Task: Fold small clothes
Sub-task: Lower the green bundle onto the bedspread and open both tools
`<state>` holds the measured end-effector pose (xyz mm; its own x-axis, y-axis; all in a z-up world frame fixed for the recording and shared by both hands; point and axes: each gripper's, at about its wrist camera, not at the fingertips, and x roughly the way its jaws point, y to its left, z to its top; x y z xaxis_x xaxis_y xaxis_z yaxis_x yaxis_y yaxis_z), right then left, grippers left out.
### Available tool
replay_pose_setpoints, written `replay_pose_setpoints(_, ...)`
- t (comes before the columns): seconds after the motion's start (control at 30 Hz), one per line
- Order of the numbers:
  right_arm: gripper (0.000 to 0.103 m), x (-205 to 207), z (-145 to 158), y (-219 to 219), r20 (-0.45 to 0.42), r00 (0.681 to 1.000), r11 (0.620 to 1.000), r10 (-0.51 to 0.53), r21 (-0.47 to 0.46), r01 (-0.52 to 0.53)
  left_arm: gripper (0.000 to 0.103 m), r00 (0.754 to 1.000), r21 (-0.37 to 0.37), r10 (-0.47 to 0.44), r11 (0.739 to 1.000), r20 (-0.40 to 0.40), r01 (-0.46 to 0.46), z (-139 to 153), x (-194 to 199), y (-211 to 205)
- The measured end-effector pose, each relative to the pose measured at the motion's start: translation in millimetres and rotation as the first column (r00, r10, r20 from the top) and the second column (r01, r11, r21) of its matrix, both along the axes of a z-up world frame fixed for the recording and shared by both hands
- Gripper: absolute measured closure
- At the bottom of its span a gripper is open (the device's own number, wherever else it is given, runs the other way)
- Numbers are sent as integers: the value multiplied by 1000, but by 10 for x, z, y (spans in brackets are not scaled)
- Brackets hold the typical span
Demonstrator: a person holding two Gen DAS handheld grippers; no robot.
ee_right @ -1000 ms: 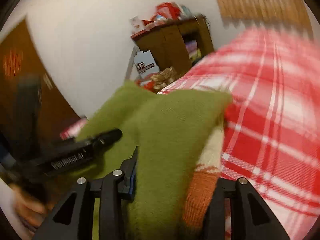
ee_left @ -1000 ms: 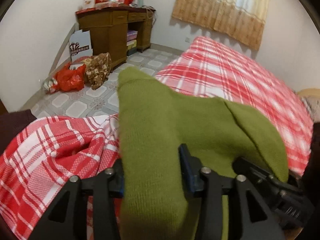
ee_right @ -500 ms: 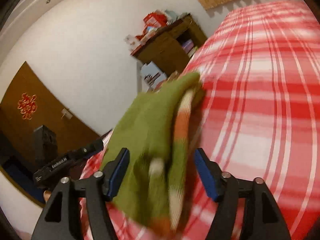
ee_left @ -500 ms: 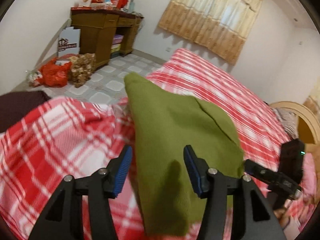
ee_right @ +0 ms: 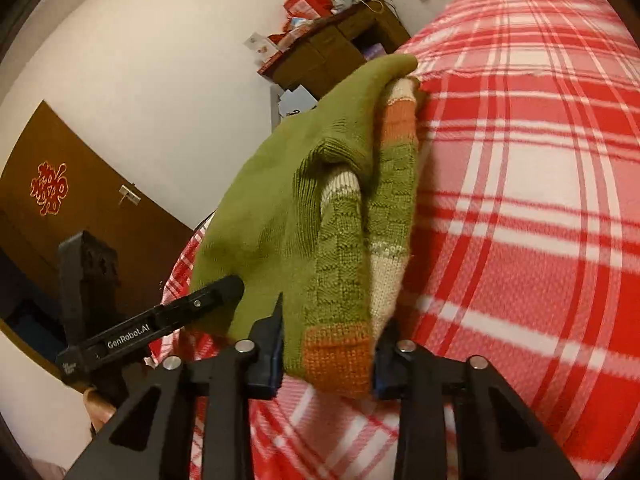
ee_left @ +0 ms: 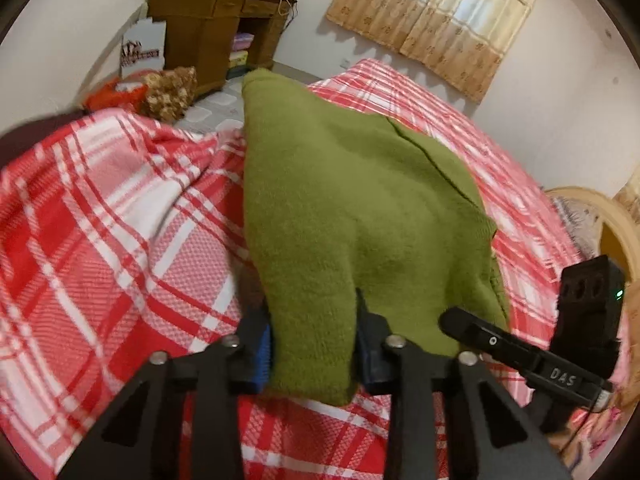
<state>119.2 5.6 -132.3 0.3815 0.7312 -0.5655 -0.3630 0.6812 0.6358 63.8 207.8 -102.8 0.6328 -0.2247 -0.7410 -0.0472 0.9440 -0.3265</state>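
Left gripper (ee_left: 312, 348) is clamping the near edge of the green knitted sweater (ee_left: 340, 208). Right gripper (ee_right: 328, 356) is clamping its striped hem, folded garment lying over the red plaid bedspread (ee_left: 112, 216).

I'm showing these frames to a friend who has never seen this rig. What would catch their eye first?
Most striking is the olive-green knitted sweater, filling the middle of both views, its orange and cream striped sleeves showing from the right wrist. The left claw and right claw each pinch its near edge. Under it spreads the bold red-and-white plaid bedspread, with a cluttered wooden desk against the far wall.
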Motion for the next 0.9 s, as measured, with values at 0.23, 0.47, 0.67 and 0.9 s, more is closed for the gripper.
replay_pose_setpoints(0.23, 73, -71, 394, -83, -36, 999, 990, 14, 140, -9, 73, 1000, 66, -12, 998, -26, 14, 258, -123, -127)
replay_pose_setpoints(0.47, 73, -108, 14, -79, -97, 994, 999, -44, 15, 45, 73, 995, 108, -13, 994, -99, 23, -62, -177, -144)
replay_pose_setpoints(0.67, 73, -252, -24, -57, -37, 996, 997, -77, -27, 76, 66, 997, 159, -2, 987, -81, 15, -159, -265, -200)
replay_pose_setpoints(0.9, 73, -557, -17, -23, -15, 990, 987, -138, -86, 137, 66, 997, 171, 8, 985, -79, 6, -143, -402, -255)
